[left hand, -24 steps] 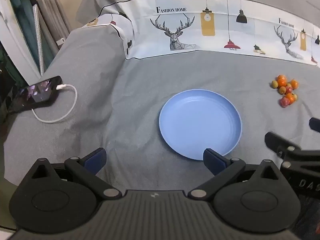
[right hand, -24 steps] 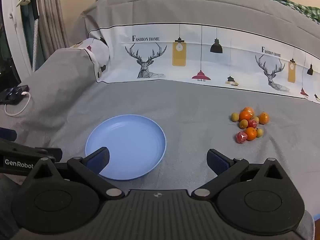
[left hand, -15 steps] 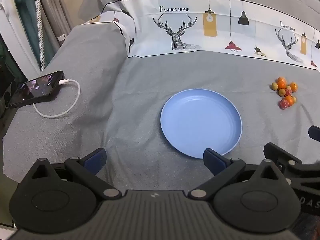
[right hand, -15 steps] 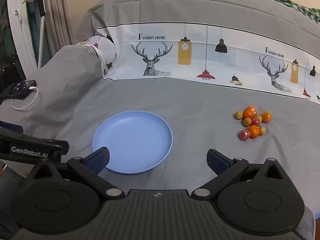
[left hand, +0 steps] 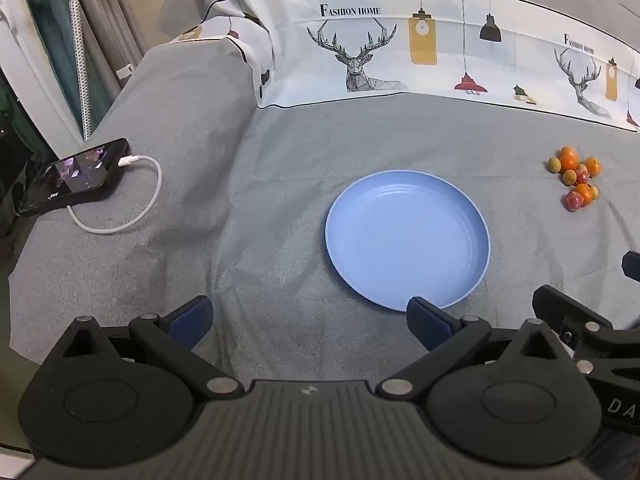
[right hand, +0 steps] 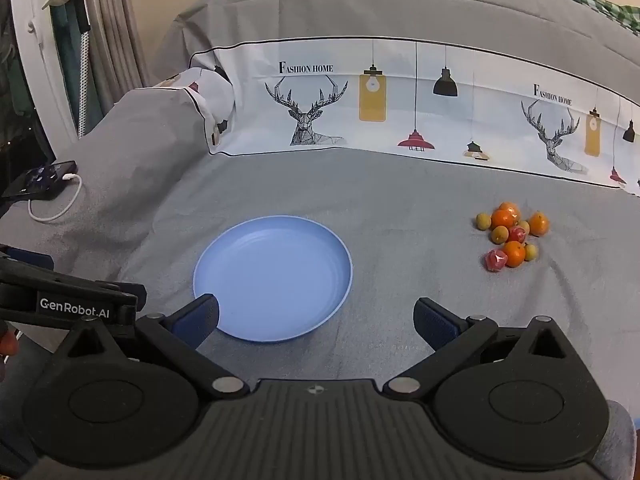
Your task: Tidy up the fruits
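Grey bedding point(right hand: 400, 184) carries an empty blue plate point(right hand: 272, 276), set centrally as the likely collecting spot. Fruits point(right hand: 510, 236) are heaped well apart on its right, untouched. Both the left hand-held gripper point(left hand: 308, 316) and right hand-held gripper point(right hand: 316, 316) are held wide apart, gripping nothing, ready for picking.

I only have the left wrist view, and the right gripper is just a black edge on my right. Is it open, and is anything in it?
Observer: The right gripper is wide open, with nothing between its fingers.
Operator: Where are the fruits from it?
Observer: The fruits lie ahead of it and off to its right, past its right finger.
Operator: And the plate?
Observer: The plate is ahead on its left. In the picture, its left finger overlaps the near rim.
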The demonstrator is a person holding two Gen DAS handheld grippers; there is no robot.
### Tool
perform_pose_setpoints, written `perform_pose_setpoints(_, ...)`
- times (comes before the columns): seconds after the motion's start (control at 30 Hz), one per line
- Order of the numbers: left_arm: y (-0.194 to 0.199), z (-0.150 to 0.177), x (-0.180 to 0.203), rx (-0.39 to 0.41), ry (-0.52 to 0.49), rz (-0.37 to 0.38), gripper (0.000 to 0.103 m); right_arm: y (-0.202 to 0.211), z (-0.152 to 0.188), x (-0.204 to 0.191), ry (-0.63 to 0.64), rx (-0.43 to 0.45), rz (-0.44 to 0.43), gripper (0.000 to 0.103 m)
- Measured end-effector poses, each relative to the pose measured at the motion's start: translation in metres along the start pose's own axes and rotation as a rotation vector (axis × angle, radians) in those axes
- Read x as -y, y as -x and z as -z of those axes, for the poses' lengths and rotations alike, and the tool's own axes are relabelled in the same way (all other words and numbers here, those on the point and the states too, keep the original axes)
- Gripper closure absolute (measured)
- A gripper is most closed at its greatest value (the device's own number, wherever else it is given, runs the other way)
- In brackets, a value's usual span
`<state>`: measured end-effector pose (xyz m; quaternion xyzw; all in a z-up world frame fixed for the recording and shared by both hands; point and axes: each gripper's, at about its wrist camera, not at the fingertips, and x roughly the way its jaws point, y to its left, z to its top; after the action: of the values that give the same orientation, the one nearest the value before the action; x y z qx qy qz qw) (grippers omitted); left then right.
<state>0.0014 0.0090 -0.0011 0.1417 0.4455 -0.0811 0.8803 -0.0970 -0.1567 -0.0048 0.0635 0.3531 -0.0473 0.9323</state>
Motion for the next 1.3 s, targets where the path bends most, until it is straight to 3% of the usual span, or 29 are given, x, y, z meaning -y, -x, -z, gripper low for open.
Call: perform_pose_setpoints(1.3, -0.0017, 0.0027, 0.0023, -0.003, -0.010, -0.013, 0.000, 0.0004, 0.0023, -0.0020, 0.000, -0.013, -0.017, 0.000)
